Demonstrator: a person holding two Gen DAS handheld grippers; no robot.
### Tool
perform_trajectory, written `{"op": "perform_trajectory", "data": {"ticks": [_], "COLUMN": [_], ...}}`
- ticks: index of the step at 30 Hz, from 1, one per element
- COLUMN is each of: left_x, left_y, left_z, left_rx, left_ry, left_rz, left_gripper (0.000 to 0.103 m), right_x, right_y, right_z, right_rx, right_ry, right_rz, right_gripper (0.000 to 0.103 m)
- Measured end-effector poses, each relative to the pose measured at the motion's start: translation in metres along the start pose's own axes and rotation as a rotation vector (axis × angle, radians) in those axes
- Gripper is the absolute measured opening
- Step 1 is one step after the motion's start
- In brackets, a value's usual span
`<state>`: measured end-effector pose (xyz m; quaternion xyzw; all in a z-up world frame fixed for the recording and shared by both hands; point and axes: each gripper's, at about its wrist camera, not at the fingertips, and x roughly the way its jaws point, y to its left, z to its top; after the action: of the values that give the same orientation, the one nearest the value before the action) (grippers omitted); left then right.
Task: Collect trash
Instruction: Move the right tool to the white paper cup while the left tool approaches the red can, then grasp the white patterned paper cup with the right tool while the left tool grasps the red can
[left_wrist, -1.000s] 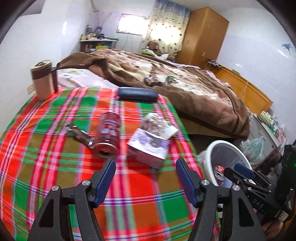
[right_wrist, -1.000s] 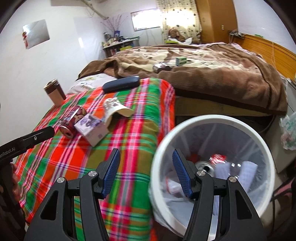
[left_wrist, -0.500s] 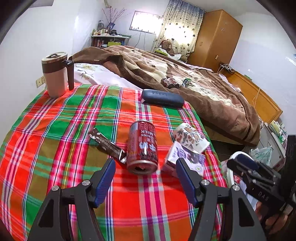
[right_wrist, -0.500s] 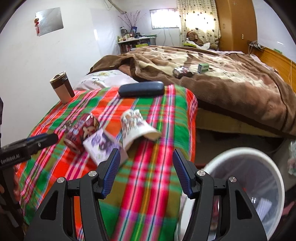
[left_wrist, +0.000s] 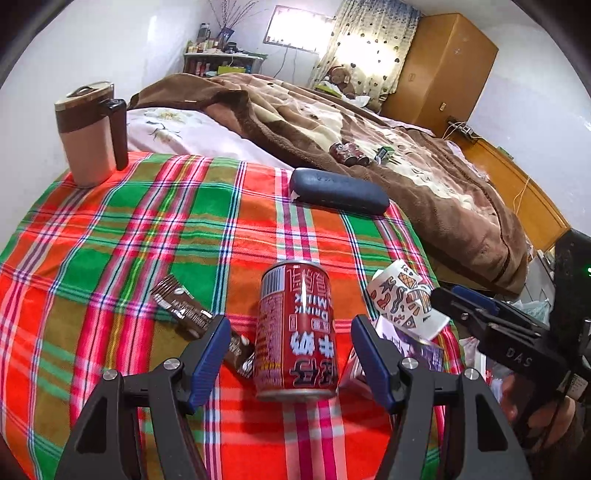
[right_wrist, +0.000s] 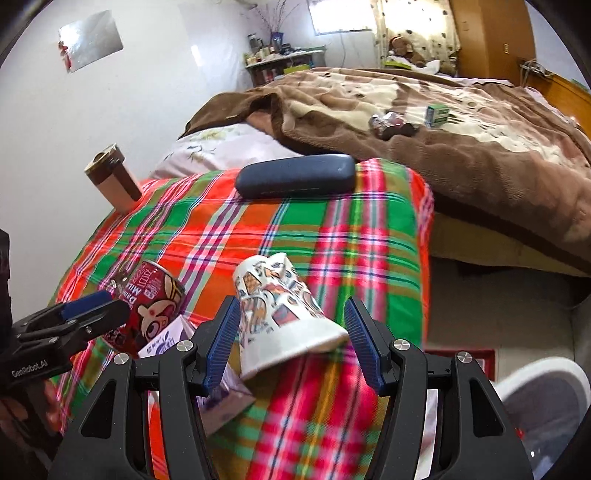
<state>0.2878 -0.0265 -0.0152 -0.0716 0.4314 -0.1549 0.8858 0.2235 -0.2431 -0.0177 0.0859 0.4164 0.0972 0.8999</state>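
With both grippers open, the left gripper (left_wrist: 290, 354) should straddle the can (left_wrist: 297, 332) squarely and the right gripper (right_wrist: 290, 341) the paper cup (right_wrist: 284, 314), low in each frame, before squeezing.

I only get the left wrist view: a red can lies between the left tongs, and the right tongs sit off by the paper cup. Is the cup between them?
Observer: Yes. In the right wrist view the paper cup lies on its side between the open right tongs. I cannot tell whether a pad touches it.
Operator: Any bin in sight?
Observer: A white bin stands on the floor at the lower right, past the table's edge.
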Motion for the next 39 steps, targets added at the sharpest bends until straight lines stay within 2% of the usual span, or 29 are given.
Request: {"op": "perform_trajectory", "data": {"ticks": [5, 10, 13, 18, 25, 29, 30, 39], "left_x": [0.016, 0.026, 0.03, 0.033, 0.035, 0.037, 0.037, 0.032], "left_y": [0.002, 0.005, 0.005, 0.007, 0.005, 0.003, 0.003, 0.001], "left_z": [0.002, -0.001, -0.002, -0.004, -0.002, -0.003, -0.003, -0.006], "left_rx": [0.013, 0.008, 0.011, 0.007, 0.009, 0.013, 0.014, 0.012], "left_ry": [0.037, 0.049, 0.061, 0.061, 0.054, 0.059, 0.061, 0.048], "left_rz": [0.016, 0.011, 0.01, 0.008, 0.007, 0.0, 0.001, 0.015], "left_gripper": [0.067, 0.067, 0.067, 0.067, 0.067, 0.054, 0.054, 0.053], "right_x": [0.014, 0.028, 0.03, 0.028, 0.029, 0.028, 0.028, 0.023], "right_y": [0.005, 0.011, 0.007, 0.002, 0.002, 0.002, 0.001, 0.003], "right_z": [0.005, 0.006, 0.006, 0.004, 0.003, 0.003, 0.003, 0.003], "right_rx": [-0.002, -0.056, -0.036, -0.012, 0.003, 0.004, 0.007, -0.001], "right_ry": [0.041, 0.092, 0.098, 0.092, 0.077, 0.065, 0.062, 0.032], "right_rz": [0.032, -0.016, 0.002, 0.019, 0.014, 0.008, 0.006, -0.007], "right_gripper": [0.06, 0.06, 0.06, 0.06, 0.055, 0.051, 0.044, 0.039]}}
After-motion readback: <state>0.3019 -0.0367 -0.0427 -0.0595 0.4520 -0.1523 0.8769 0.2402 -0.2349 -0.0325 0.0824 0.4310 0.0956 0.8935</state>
